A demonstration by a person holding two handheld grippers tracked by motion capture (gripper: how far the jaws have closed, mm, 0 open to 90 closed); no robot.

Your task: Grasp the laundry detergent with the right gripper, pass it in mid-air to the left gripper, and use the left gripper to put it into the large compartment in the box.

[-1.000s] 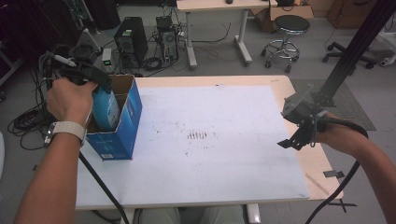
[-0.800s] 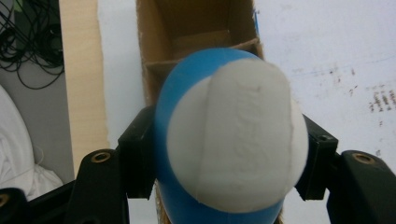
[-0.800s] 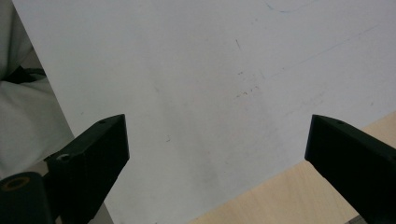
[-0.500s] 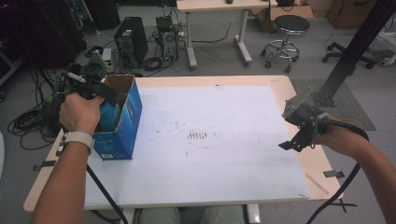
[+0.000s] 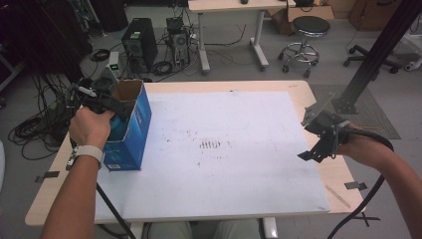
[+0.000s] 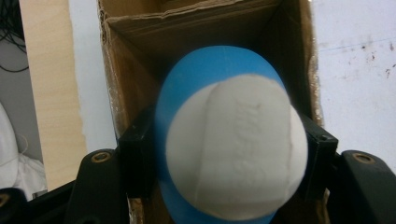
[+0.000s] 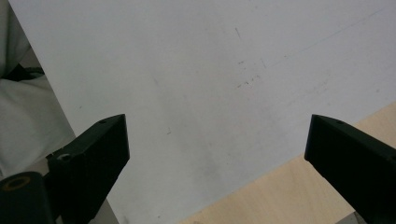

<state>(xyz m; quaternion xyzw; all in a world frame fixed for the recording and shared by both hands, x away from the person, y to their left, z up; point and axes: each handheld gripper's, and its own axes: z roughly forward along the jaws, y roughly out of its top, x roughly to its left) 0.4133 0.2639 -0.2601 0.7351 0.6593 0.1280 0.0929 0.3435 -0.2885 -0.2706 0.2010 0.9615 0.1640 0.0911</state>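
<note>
A blue cardboard box (image 5: 133,133) stands open-topped at the left edge of the white mat (image 5: 239,179). My left gripper (image 5: 113,106) is shut on a rounded blue and white object (image 6: 233,149), its black jaws pressing both sides. The object sits in the mouth of the box, with the brown inner walls (image 6: 135,88) around it. In the high view a blue part of the object (image 5: 118,128) shows just inside the box, below the hand. At the mat's right edge my right gripper (image 5: 312,154) hovers open, and in its own view the right gripper (image 7: 217,140) has only bare mat between the jaws.
The wooden table (image 5: 298,89) frames the mat. Bits of tape (image 5: 356,185) lie near the right front corner. Beyond the table are computer cases (image 5: 137,42), cables, a stool (image 5: 304,30) and a black post (image 5: 370,64).
My left hand has come down and slightly forward, carrying the blue and white object into the box's opening. The right hand has stayed where it was.
</note>
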